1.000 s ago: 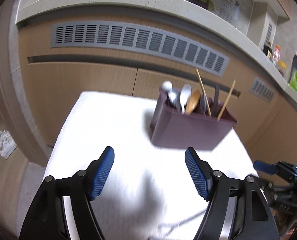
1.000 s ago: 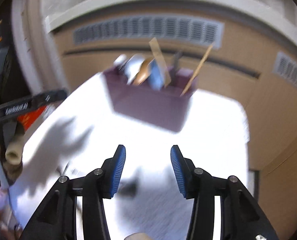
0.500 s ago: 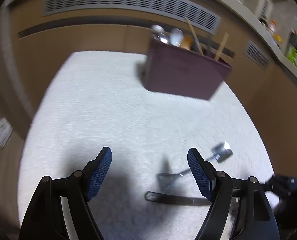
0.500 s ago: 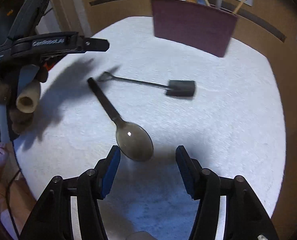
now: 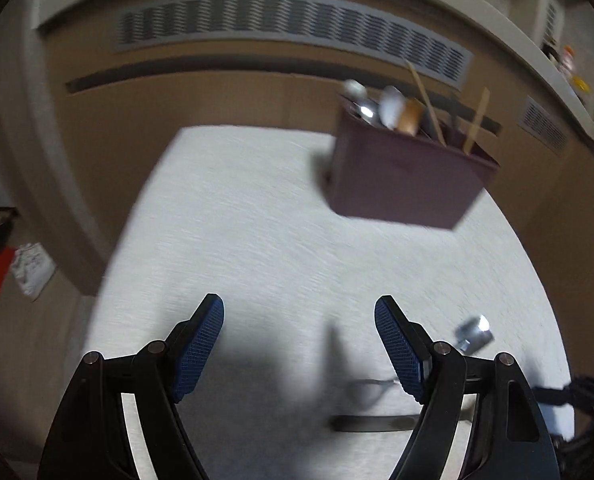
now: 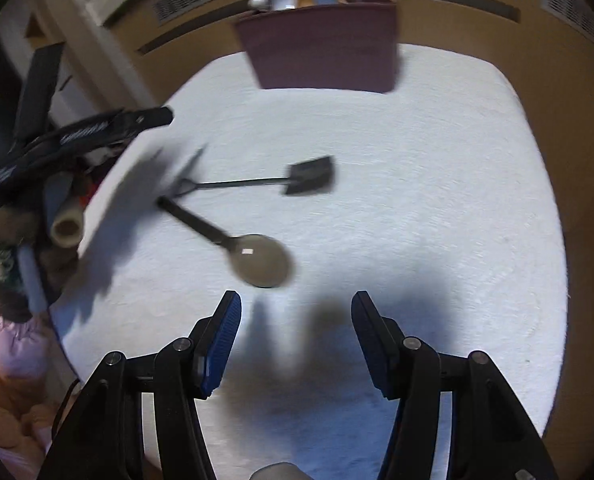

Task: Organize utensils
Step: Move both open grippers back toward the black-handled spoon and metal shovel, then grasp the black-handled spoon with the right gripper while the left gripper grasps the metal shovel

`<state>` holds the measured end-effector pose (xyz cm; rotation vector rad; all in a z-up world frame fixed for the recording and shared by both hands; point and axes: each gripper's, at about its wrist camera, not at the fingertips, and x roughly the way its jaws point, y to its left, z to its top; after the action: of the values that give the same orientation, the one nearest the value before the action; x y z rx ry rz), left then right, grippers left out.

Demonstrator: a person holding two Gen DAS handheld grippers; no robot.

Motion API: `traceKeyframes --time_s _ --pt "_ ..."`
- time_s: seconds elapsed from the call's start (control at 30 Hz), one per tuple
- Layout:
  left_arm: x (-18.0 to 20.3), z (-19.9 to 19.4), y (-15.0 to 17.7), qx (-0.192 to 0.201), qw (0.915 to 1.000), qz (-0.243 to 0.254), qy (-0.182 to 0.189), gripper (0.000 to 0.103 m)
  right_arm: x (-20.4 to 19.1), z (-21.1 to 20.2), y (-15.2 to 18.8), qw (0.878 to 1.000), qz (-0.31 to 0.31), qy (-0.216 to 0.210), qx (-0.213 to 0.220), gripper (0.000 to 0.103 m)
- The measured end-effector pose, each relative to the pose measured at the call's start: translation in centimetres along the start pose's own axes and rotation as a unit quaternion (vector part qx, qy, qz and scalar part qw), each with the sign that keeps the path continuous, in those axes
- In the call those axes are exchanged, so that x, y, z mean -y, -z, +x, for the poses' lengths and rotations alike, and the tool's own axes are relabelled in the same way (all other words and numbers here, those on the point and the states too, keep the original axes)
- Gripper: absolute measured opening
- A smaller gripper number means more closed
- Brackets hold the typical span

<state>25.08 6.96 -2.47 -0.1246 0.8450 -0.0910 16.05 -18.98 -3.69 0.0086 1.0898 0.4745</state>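
Right wrist: spoon (image 6: 257,258) just beyond hand-held gripper (image 6: 296,342).

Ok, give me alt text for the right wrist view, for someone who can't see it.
The open, empty right gripper hovers over a white table, just short of a dark spoon. Beyond lies a shovel-shaped utensil, and a maroon utensil holder stands at the far edge.

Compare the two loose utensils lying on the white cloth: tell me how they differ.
The spoon has a round, oval bowl; the shovel-shaped utensil ends in a flat, squarish blade. The spoon's handle is broad and dark; the shovel-shaped utensil's is a thin rod ending in a loop. The spoon lies diagonally, nearer the right tool; the shovel-shaped utensil lies almost level, farther off. Both rest flat, untouched, outside the maroon holder, handle ends close together.
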Motion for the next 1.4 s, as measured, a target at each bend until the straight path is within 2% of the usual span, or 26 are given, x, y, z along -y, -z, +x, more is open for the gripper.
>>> traceKeyframes --time_s 0.07,0.23,0.27,0.33,0.37,0.4,0.5,0.6,0.63,0.7,0.77,0.83,0.93,1.0,1.07,1.17,1.23,1.3,1.37,1.4 --pt "-1.7 -0.6 -0.2 0.008 0.9997 -0.018 -0.013 0.083 -2.3 0.1 -1.0 0.999 -0.037 0.009 0.019 0.055" --pt "-3.4 -1.0 0.1 0.008 0.9992 -0.039 -0.008 0.082 -7.3 3.4 -3.7 0.990 -0.138 0.024 0.033 0.054" --pt "-3.6 -1.1 0.2 0.007 0.9991 -0.041 -0.006 0.082 -7.8 4.4 -4.0 0.987 -0.153 0.026 0.030 0.051" --pt "-3.8 -1.2 0.4 0.005 0.9992 -0.040 -0.003 0.082 -8.6 6.5 -4.3 0.984 -0.175 0.043 0.009 0.035" --pt "-3.8 -1.3 0.5 0.003 0.9993 -0.037 -0.002 0.082 -8.4 7.0 -4.1 0.983 -0.176 0.049 -0.001 0.027" --pt "-3.6 -1.4 0.7 0.001 0.9994 -0.035 -0.001 0.082 -8.2 6.7 -3.9 0.984 -0.174 0.047 0.008 0.022" --pt "-2.1 -0.9 0.6 -0.010 0.9997 -0.015 0.014 0.082 -6.8 5.3 -2.5 0.983 -0.176 0.057 -0.005 0.011" --pt "0.4 0.2 0.2 -0.021 0.9988 0.006 0.043 0.083 -3.4 3.4 -0.6 0.987 -0.141 0.081 -0.011 0.010" --pt "1.7 0.8 0.0 -0.029 0.9974 0.019 0.063 0.083 -2.0 2.7 -0.1 0.988 -0.122 0.091 -0.011 0.011" --pt "4.4 2.1 -0.2 -0.045 0.9919 0.055 0.105 0.083 0.6 1.4 0.6 0.990 -0.084 0.111 -0.009 0.011" --pt "7.0 3.7 0.0 -0.071 0.9827 0.089 0.146 0.083 3.5 0.3 1.2 0.991 -0.040 0.131 -0.001 0.011" --pt "8.7 5.2 0.4 -0.100 0.9746 0.111 0.167 0.083 5.8 -0.3 1.3 0.989 -0.005 0.150 0.007 0.012" --pt "9.7 6.5 1.7 -0.144 0.9669 0.131 0.165 0.082 8.2 -1.2 1.8 0.989 0.035 0.145 0.019 0.024" --pt "9.8 5.5 3.0 -0.146 0.9641 0.154 0.160 0.082 8.8 -1.4 1.9 0.988 0.047 0.144 0.026 0.042" --pt "10.2 4.1 4.6 -0.163 0.9564 0.178 0.165 0.083 9.3 -1.2 1.9 0.988 0.056 0.137 0.036 0.047" --pt "11.4 1.8 7.3 -0.188 0.9395 0.216 0.187 0.083 9.1 -1.0 1.9 0.989 0.062 0.128 0.050 0.059" --pt "12.3 1.0 8.0 -0.192 0.9356 0.232 0.184 0.083 8.6 -0.8 1.9 0.988 0.063 0.126 0.060 0.065" --pt "13.0 0.8 7.5 -0.177 0.9416 0.230 0.171 0.082 8.3 -0.9 2.1 0.987 0.053 0.135 0.062 0.066" --pt "13.7 1.3 6.0 -0.147 0.9546 0.218 0.141 0.081 8.2 -1.1 2.3 0.987 0.051 0.138 0.064 0.066" --pt "14.0 1.9 5.1 -0.135 0.9601 0.208 0.129 0.076 8.3 -1.1 2.4 0.987 0.052 0.136 0.065 0.066"
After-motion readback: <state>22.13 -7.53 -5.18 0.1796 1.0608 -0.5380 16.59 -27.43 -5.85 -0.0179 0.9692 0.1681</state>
